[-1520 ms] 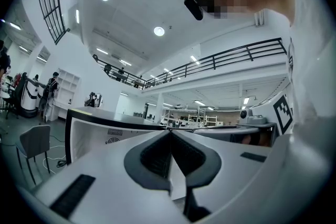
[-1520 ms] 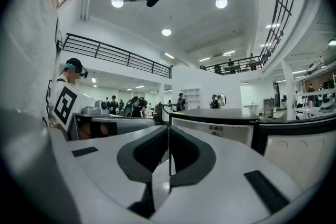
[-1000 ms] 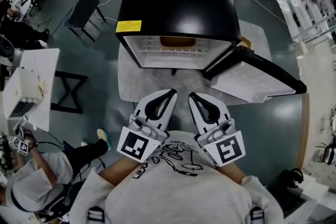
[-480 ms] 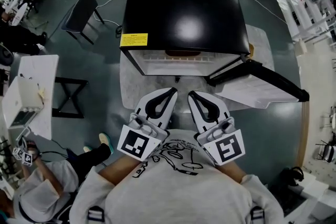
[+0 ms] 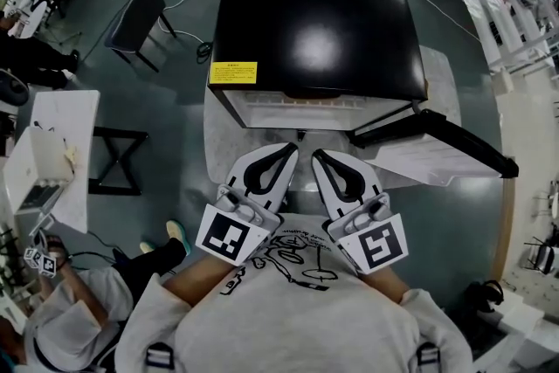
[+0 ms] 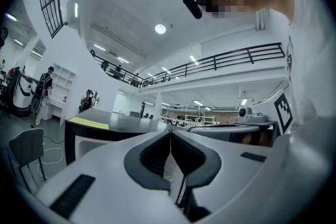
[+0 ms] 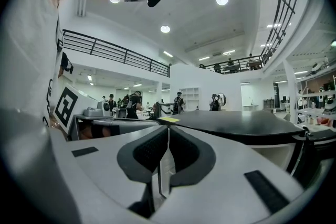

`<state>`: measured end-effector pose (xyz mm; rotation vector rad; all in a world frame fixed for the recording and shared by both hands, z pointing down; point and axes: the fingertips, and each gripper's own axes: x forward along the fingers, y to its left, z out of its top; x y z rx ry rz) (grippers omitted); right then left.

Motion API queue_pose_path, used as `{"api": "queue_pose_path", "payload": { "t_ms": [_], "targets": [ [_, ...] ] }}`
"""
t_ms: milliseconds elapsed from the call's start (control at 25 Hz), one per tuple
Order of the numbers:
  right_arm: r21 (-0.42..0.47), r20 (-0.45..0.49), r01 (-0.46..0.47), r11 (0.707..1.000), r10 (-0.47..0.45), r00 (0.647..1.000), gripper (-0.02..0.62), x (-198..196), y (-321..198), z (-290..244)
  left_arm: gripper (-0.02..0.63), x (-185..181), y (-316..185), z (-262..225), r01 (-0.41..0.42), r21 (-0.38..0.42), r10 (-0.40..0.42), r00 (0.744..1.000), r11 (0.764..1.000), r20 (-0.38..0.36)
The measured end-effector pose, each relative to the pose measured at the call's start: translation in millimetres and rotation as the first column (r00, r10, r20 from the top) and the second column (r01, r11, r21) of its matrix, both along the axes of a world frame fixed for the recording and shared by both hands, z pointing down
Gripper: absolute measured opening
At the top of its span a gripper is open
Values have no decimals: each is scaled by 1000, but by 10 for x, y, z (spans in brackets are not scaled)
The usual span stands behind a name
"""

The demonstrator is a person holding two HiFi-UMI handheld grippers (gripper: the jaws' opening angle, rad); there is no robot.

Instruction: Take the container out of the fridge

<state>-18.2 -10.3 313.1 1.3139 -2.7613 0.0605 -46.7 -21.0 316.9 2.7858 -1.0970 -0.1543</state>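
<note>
Here the fridge (image 5: 314, 22) stands open at 12 o'clock, its door (image 5: 432, 144) swung out toward 3 o'clock. The left hand-held gripper (image 5: 284, 155) and right hand-held gripper (image 5: 320, 157) are held level side by side at 6 o'clock, both with jaws pressed together and nothing between them. The container is not in sight: from the head view the black top overhangs the white interior, and neither gripper view looks into the cavity.

The likeliest fault is reaching in blind with closed jaws, which could shove the container deeper or tip it on its shelf. The overhanging top edge could also catch a gripper that comes in too high. The door's near edge lies just beside the right gripper's path, and a brush from that arm may swing it inward.

The open lane runs straight from 6 to 12 o'clock across the pale mat (image 5: 218, 148). The left side is freer near the fridge. Farther out, a counter (image 5: 65, 122) at 9 o'clock and a seated person (image 5: 61, 310) at 7 o'clock limit stepping back that way.
</note>
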Motion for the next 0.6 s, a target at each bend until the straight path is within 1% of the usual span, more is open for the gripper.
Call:
{"api": "queue_pose_path", "payload": {
  "t_ms": [280, 600],
  "targets": [
    [2, 3, 7, 1000, -7, 1000, 31, 42, 48, 9, 18, 18, 71, 27, 25, -12, -25, 1000, 1000, -4],
    [-2, -14, -7, 1000, 7, 1000, 31, 93, -18, 76, 18, 45, -17, 103, 13, -27, -13, 1000, 1000, -4]
  ]
}}
